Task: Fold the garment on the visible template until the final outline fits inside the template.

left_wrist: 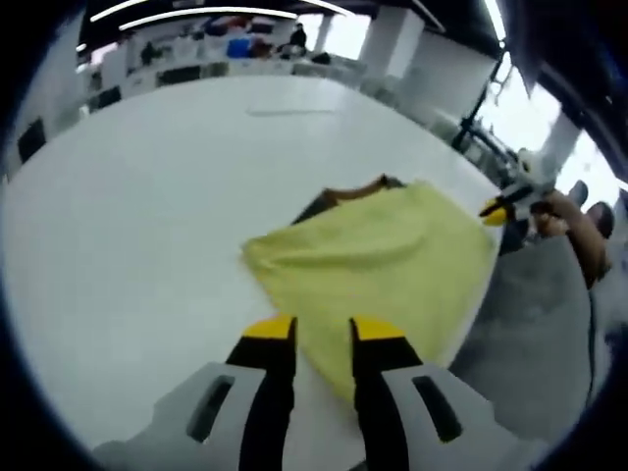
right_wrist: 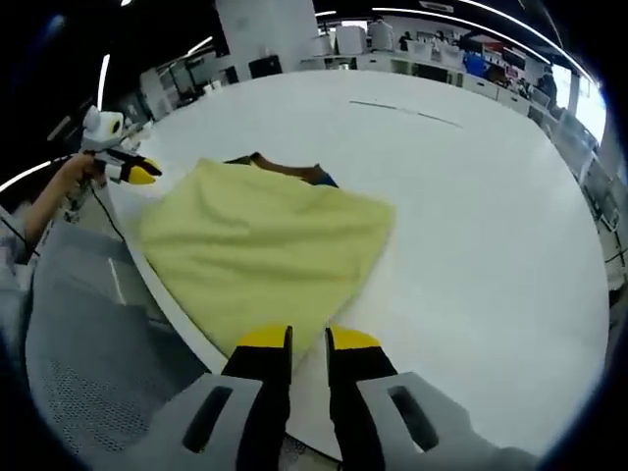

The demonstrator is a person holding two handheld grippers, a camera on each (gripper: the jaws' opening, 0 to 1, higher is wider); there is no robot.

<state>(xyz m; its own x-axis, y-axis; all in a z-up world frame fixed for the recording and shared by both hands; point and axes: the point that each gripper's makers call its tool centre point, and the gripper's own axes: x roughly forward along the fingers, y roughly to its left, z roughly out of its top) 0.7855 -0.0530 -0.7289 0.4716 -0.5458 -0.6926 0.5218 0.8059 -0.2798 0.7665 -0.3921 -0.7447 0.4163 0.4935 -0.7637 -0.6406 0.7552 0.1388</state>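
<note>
In the left gripper view, the left gripper [left_wrist: 323, 332] is rising from six o'clock with its yellow-tipped jaws standing apart, a corner of the yellow garment [left_wrist: 378, 260] lying between and just beyond them, with no visible grip on it. The garment is lying folded on the white table [left_wrist: 147, 216], near the table's edge, with a dark brown edge [left_wrist: 353, 191] peeking out at its twelve o'clock side. The right gripper [left_wrist: 502, 208] is entering at three o'clock, held by a hand [left_wrist: 564, 221]. In the right gripper view, the right gripper [right_wrist: 309, 340] is standing slightly parted at six o'clock, just at the garment's [right_wrist: 260, 250] near corner, while the left gripper [right_wrist: 132, 172] is hovering at ten o'clock.
</note>
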